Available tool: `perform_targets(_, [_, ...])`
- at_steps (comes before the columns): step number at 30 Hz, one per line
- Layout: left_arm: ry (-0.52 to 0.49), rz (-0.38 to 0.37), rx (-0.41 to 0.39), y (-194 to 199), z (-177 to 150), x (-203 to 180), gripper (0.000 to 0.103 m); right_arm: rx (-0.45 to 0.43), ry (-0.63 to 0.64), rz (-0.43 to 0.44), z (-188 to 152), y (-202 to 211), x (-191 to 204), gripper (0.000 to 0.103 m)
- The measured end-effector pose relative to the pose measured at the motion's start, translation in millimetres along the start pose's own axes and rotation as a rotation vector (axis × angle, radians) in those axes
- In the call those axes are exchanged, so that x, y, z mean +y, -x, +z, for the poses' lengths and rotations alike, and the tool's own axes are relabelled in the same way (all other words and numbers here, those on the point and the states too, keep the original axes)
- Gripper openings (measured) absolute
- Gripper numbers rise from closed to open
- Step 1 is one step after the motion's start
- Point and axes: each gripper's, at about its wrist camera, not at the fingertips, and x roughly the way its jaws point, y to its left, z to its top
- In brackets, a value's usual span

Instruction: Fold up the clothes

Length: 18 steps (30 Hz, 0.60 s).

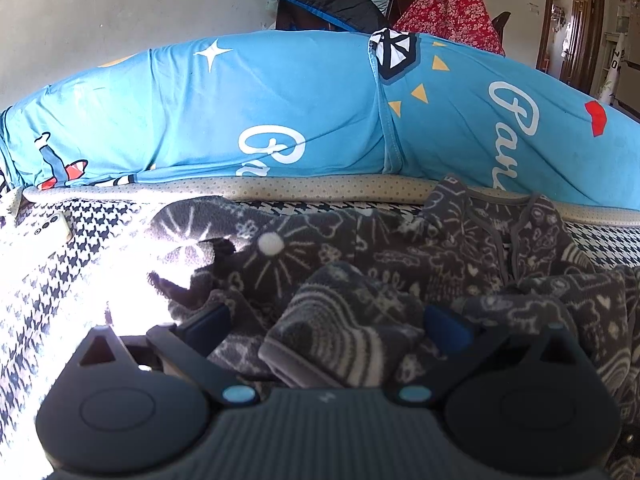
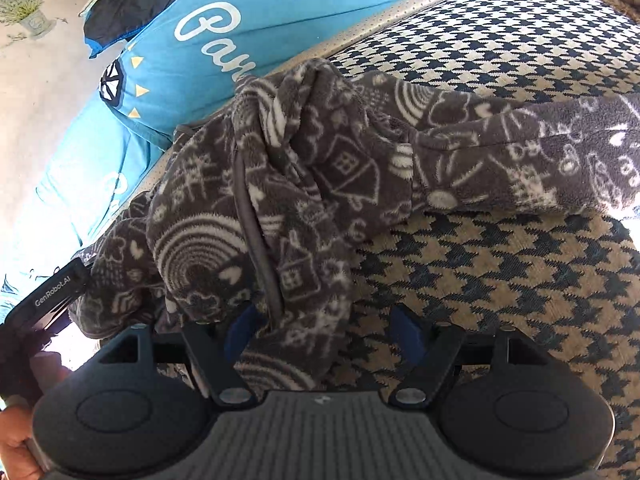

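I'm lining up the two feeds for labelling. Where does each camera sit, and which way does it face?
Left wrist: rides on the left claw, looking forward and down over the grey patterned fleece garment to the blue printed cushion; both its open fingers show, fleece between them.
Right wrist: rides on the right claw, tilted, looking down on the fleece and houndstooth cover; its fingers stand open, and a hand shows at the lower left.
Shared: the fleece, the cover, the cushion.

Harsh sun glare at left, fisheye-bent edges, crisp focus.
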Motion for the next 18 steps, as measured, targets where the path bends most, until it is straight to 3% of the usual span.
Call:
perform_targets(2, [-0.007, 0.002, -0.002, 2, 0, 0, 0.103, -0.016, 0.02, -0.004, -2, -3, 7, 0.072])
perform_targets(4, [-0.017, 0.004, -0.006, 4, 0, -1, 0.103, -0.019, 0.032, 0.014, -4, -4, 12, 0.052])
perform_targets(6, [-0.03, 0.01, -0.012, 8, 0, -2, 0.103, -0.021, 0.041, 0.037, -6, -5, 16, 0.021])
perform_targets(10, [-0.048, 0.018, -0.031, 20, -4, 0, 0.103, -0.105, 0.132, 0.023, -12, 10, 32, 0.015])
perform_targets(18, [-0.016, -0.008, -0.036, 53, -21, 19, 0.103, -0.346, 0.27, 0.118, -39, 79, 50, 0.013])
